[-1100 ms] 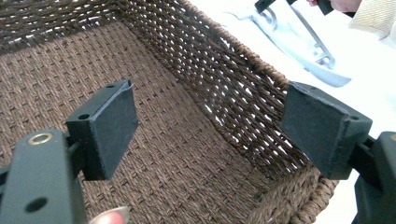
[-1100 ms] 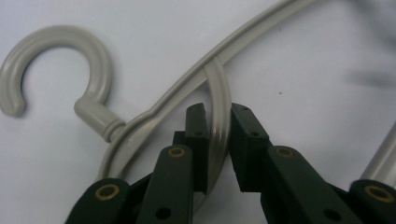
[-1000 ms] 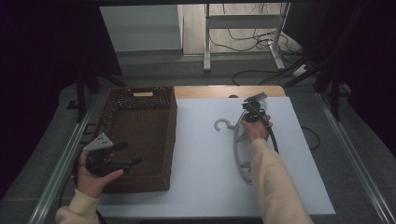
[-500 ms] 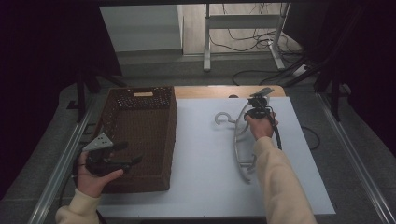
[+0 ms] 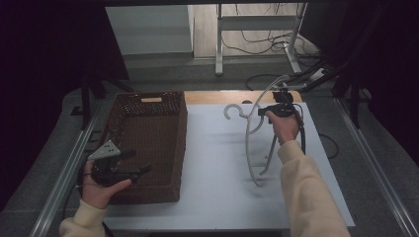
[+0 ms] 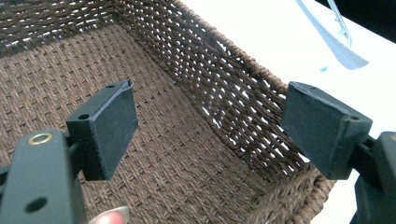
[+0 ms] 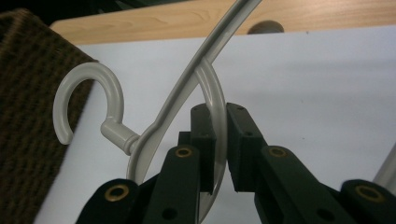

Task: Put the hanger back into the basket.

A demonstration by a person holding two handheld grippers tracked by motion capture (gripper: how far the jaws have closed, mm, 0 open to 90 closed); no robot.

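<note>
Leftmost, at the near corner of the table: left gripper (image 5: 129, 164), held in a left hand (image 5: 99, 186), jaws spread wide and holding nothing, poised over the near end of a brown wicker basket (image 5: 148, 101). Same basket (image 6: 243, 93) seen from the left gripper view, woven floor and right wall between the two black pads (image 6: 112, 128), white table surface (image 6: 261, 28) beyond the rim. Basket standing lengthwise along the left side of the white table surface (image 5: 212, 163), apparently with nothing inside.

Further right, a pale grey plastic hanger (image 5: 254, 133) raised and tilted, hook toward the basket, lower end close to or on the table; cannot tell which. Pinched on one of its curved arms, just beside the neck: right gripper (image 5: 276, 109), held in a right hand (image 5: 285, 127) with a cream sleeve (image 5: 309, 192). From the right gripper view, jaws pressed onto the hanger (image 7: 187, 93), hook curling left toward the basket edge (image 7: 28, 93), wooden table edge (image 7: 187, 16) behind.
</note>
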